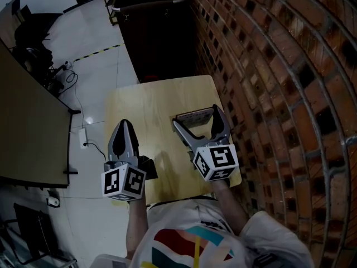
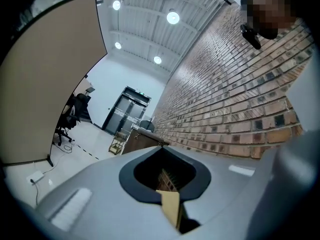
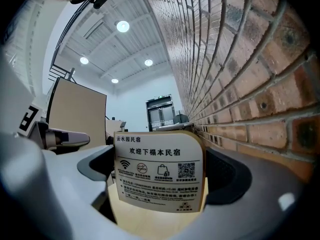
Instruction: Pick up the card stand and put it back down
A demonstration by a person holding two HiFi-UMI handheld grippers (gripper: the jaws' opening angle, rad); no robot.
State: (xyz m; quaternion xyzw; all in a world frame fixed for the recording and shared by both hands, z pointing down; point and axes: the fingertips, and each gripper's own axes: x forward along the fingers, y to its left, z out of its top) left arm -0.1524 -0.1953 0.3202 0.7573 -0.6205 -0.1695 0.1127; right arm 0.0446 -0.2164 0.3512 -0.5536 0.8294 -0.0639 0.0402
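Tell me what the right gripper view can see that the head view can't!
Only the right gripper view shows the printed front of the card stand, with little icons and a square code, plus the ceiling lights. Only the head view shows the person's patterned shirt and the pale floor. Both show the card stand gripped by the right gripper, the left gripper, the wooden table and the brick wall.
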